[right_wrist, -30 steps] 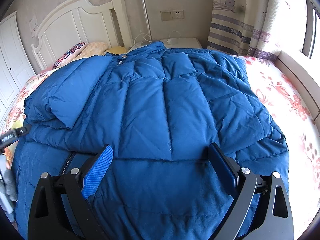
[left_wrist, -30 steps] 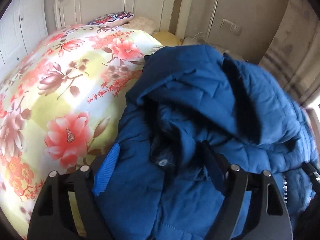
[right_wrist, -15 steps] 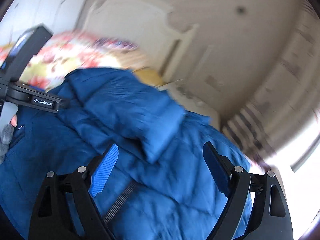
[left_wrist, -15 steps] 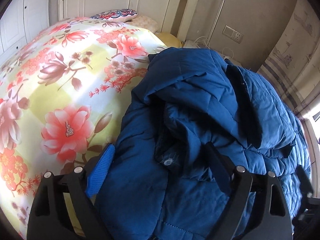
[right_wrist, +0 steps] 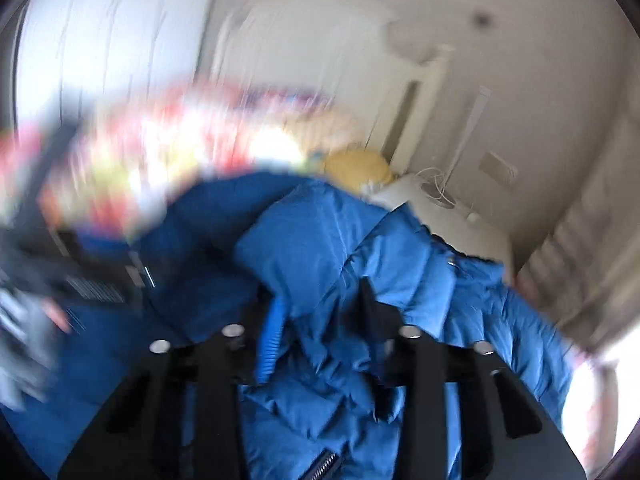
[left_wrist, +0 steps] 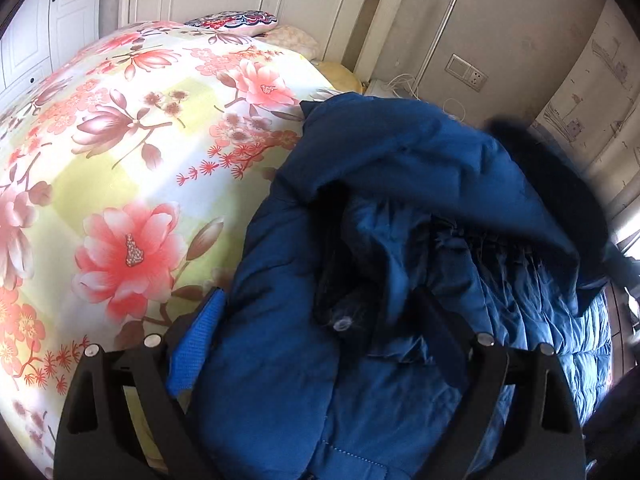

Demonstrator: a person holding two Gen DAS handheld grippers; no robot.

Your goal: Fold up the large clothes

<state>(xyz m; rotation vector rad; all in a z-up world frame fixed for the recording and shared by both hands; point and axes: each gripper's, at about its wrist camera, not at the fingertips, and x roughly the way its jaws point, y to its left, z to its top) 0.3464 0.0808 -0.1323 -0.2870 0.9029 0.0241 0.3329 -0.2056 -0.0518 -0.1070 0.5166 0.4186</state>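
A large blue padded jacket (left_wrist: 400, 160) lies crumpled on the bed, its hood and collar heaped up. My left gripper (left_wrist: 320, 300) stands open over the jacket's near edge, with fabric and a snap button lying loosely between its wide fingers. In the blurred right wrist view my right gripper (right_wrist: 320, 300) is closing, and a bunched fold of the jacket (right_wrist: 320, 232) is pinched between its pads. A dark blurred shape at the left edge of that view seems to be the other gripper.
The floral bedspread (left_wrist: 120, 160) spreads to the left of the jacket. A white headboard (left_wrist: 280, 0) and pillows (left_wrist: 236, 22) are at the far end. Beyond the jacket stand a white nightstand (right_wrist: 440, 216) with cables, a wall socket (left_wrist: 468, 70) and a curtain (left_wrist: 580, 100).
My right gripper went from wide open over the flat jacket to pinched on a fold, swinging left and upward. The jacket's right side has bunched up. The left gripper hardly moved.
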